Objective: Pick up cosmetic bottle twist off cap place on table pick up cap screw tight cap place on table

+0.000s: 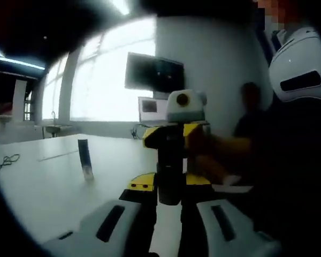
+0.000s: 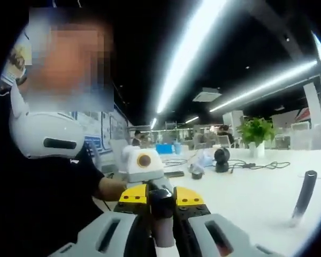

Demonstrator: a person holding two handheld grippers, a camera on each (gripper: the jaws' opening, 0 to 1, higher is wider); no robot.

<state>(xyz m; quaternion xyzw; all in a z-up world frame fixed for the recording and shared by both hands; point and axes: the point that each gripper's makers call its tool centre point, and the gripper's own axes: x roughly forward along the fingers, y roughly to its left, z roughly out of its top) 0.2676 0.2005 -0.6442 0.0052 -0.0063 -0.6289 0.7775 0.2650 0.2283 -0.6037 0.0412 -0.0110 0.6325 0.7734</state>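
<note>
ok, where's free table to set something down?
Free: white table between the dark tube and the loose cable, and between that tube and the right tool. Crowded: the far end by the round camera, cables and plant.

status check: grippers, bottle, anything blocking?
Left gripper shut on bottle. Right gripper shut on cap, facing it. Dark tube stands on white table, apart. Nothing blocking.
</note>
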